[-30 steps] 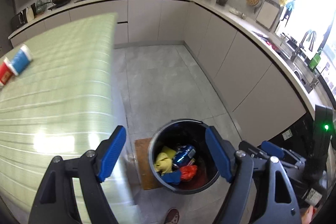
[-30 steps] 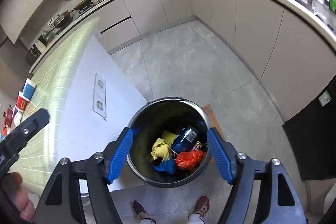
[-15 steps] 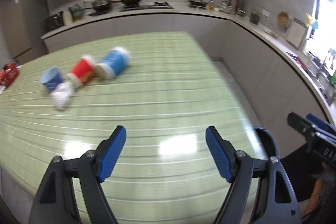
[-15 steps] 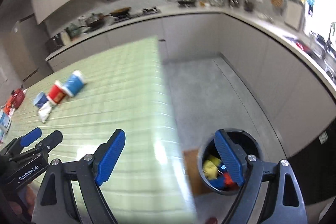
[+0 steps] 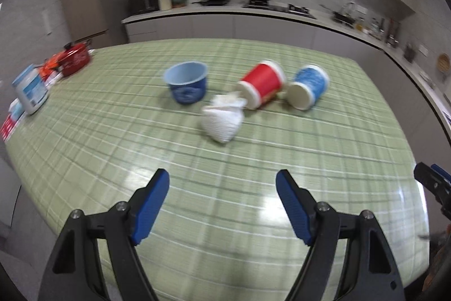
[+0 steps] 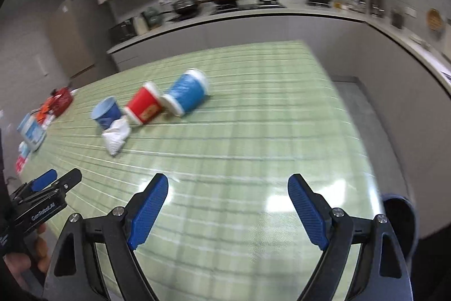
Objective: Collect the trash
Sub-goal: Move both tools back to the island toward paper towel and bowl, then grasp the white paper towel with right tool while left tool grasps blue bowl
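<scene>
1. Both our views have swung from the bin (image 6: 400, 213) to the table (image 5: 253, 216).
2. Our left gripper (image 5: 222, 202) gapes empty; our right gripper (image 6: 228, 208), just widened, holds nothing.
3. Cups (image 5: 262, 82) and tissue (image 5: 222, 120) lie mid-frame.

The left gripper (image 5: 222, 181) is above the near part of a table (image 5: 112, 137) covered in green plaid, jaws apart with nothing between them. Farther along the table a blue cup (image 5: 186, 86) stands upright. A crumpled white paper (image 5: 223, 119) lies just beside it. A red cup (image 5: 262, 83) and a blue-and-white cup (image 5: 308, 86) lie on their sides, close together. A white jar (image 5: 30, 89) and a red pot (image 5: 75, 58) sit at the table's left edge. The tip of the right gripper (image 5: 432, 182) shows at the frame's right edge.
</scene>
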Demonstrator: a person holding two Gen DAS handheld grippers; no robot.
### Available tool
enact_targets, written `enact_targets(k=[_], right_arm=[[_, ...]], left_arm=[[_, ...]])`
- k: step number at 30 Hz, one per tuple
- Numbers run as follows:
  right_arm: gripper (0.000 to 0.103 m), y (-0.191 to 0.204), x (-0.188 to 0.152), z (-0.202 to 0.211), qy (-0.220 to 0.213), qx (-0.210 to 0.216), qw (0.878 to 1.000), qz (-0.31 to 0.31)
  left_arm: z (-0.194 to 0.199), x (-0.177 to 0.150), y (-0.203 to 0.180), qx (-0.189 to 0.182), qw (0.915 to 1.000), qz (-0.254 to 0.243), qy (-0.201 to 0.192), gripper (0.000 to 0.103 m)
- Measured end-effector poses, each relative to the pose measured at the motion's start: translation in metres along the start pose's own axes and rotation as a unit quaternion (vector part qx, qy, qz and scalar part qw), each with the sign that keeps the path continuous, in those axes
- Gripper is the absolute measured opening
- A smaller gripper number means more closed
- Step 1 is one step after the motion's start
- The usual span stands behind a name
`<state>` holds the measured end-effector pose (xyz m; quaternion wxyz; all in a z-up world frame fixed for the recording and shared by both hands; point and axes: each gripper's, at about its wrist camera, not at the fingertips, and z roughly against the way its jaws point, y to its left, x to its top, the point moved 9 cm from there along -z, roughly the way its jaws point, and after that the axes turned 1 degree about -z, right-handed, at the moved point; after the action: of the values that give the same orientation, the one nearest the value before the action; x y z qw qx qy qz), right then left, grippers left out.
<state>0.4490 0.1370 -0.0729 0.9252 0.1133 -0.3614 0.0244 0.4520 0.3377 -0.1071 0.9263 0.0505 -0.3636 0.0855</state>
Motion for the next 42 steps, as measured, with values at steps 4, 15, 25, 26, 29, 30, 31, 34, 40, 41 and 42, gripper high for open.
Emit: enact_targets(k=[4,15,25,26,29,30,31,34,40,41,42], right_arm=[[0.088,0.026,0.010,-0.025,0.009,0.034,0.999,-0.001],[0.088,0.112,0.020,-0.079,0.036,0.057,0.998,0.020],[0.088,0.196,0.029,-0.156,0.052,0.007,0.998,-0.019],[0.088,0.202,0.029,-0.163,0.055,0.000,0.998,-0.026],[0.088,0.211,0.028,-0.177,0.060,-0.020,0.997,-0.035],[0.088,0.213,0.027,-0.181,0.064,-0.027,0.997,-0.037],[0.088,0.217,0.027,-0.185,0.068,-0.028,0.997,-0.039],[0.088,0.223,0.025,-0.196,0.076,-0.036,0.996,-0.043],[0.077,0.225,0.022,-0.210,0.087,-0.048,0.994,-0.047],[0.072,0.225,0.020,-0.213,0.090,-0.047,0.994,-0.046],[0.070,0.225,0.020,-0.213,0.092,-0.046,0.994,-0.046]], left_arm=[[-0.016,0.006,0.030,0.024,0.9996,0.014,0.008,0.079],[-0.063,0.028,0.077,0.015,0.9997,-0.009,0.016,0.079],[-0.118,0.067,0.124,-0.047,0.9966,-0.064,0.022,0.079],[-0.121,0.069,0.125,-0.053,0.9962,-0.065,0.023,0.079],[-0.129,0.072,0.127,-0.075,0.9941,-0.071,0.033,0.079],[-0.132,0.073,0.128,-0.080,0.9933,-0.076,0.035,0.079],[-0.134,0.073,0.128,-0.083,0.9928,-0.078,0.036,0.079],[-0.137,0.073,0.131,-0.097,0.9911,-0.083,0.040,0.079],[-0.143,0.078,0.129,-0.113,0.9887,-0.090,0.041,0.079],[-0.144,0.079,0.128,-0.114,0.9883,-0.093,0.040,0.079],[-0.145,0.081,0.126,-0.115,0.9880,-0.095,0.040,0.079]])
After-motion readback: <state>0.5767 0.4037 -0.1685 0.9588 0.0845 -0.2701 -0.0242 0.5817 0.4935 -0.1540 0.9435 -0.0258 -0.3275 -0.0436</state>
